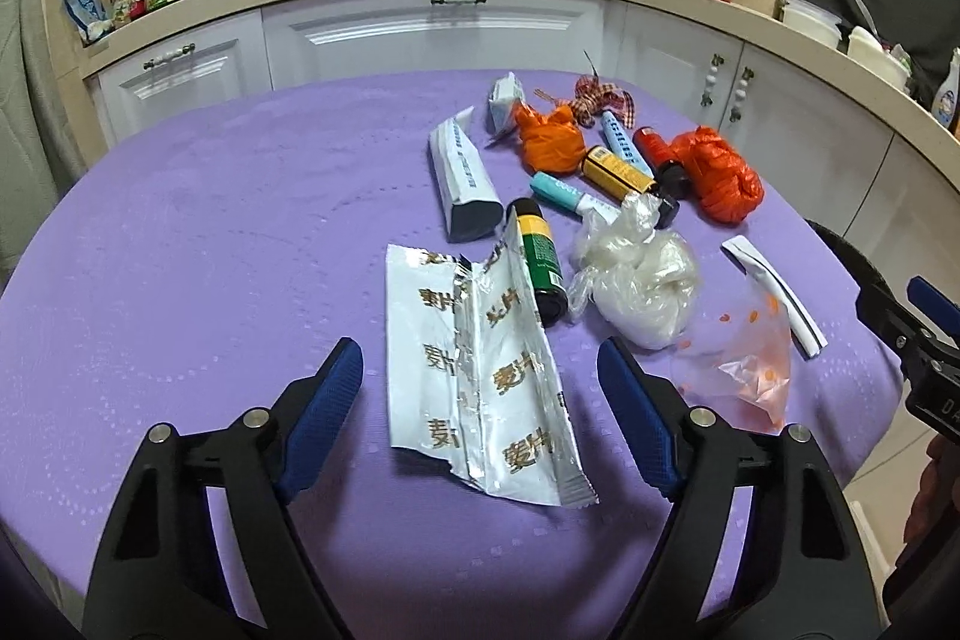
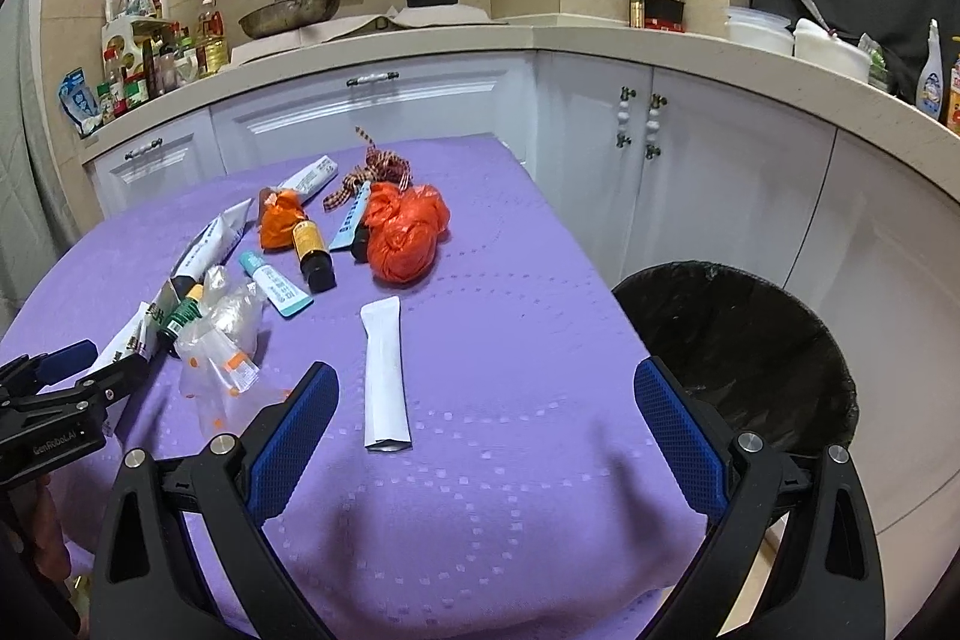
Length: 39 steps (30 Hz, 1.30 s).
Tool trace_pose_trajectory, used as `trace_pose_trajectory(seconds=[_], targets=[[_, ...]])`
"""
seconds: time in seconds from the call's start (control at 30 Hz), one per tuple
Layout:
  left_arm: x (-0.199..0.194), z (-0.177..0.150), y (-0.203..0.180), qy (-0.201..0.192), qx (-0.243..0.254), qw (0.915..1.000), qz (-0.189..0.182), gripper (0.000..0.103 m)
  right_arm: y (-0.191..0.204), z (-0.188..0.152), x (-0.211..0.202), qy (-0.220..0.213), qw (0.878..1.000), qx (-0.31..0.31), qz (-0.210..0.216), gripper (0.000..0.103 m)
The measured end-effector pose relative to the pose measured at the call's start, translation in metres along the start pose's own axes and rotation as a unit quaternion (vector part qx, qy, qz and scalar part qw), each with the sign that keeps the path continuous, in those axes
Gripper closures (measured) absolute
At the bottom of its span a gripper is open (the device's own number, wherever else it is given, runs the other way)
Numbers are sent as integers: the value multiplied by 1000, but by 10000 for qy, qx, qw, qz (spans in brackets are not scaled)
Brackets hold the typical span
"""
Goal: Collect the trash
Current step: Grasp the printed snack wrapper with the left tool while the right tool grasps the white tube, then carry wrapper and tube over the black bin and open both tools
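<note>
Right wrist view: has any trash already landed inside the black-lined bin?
No. The bin beside the table shows only its black liner, and the white packet lies on the purple cloth.

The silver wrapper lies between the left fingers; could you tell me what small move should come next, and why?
Probably lower the left gripper and close it on the silver wrapper. Its jaws are open and straddle the wrapper, which lies flat on the purple cloth and is not yet held. The lined bin waits beside the table.
</note>
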<state>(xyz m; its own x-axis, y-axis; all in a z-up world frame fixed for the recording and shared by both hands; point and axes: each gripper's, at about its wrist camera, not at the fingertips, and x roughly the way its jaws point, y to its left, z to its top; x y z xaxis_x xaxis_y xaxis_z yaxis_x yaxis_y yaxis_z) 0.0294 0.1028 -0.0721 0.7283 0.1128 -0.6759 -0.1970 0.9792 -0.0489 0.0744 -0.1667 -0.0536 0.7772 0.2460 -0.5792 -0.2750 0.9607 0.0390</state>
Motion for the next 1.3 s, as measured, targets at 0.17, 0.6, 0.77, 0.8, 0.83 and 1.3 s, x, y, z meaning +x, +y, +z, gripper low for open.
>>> trace_pose_trajectory(seconds=[0.17, 0.6, 0.77, 0.8, 0.83, 1.3], targets=[[6, -1, 2, 63, -14, 9999, -122, 53, 2, 0, 5, 44, 10000, -9, 41, 7], [2, 0, 5, -64, -21, 9995, -311, 91, 10, -2, 14, 139, 9996, -94, 236, 8], [-2, 1, 10, -96, -82, 9996, -271, 94, 15, -1, 16, 142, 9994, -173, 270, 18], [-3, 1, 12, -106, -97, 9996, -261, 94, 16, 0, 17, 180, 9992, -198, 296, 33], [-4, 1, 13, -122, -112, 9996, -235, 94, 16, -1, 19, 227, 9990, -205, 315, 41], [-15, 1, 30, -227, -262, 9994, -69, 94, 26, -12, 38, 484, 9962, -348, 638, 80]])
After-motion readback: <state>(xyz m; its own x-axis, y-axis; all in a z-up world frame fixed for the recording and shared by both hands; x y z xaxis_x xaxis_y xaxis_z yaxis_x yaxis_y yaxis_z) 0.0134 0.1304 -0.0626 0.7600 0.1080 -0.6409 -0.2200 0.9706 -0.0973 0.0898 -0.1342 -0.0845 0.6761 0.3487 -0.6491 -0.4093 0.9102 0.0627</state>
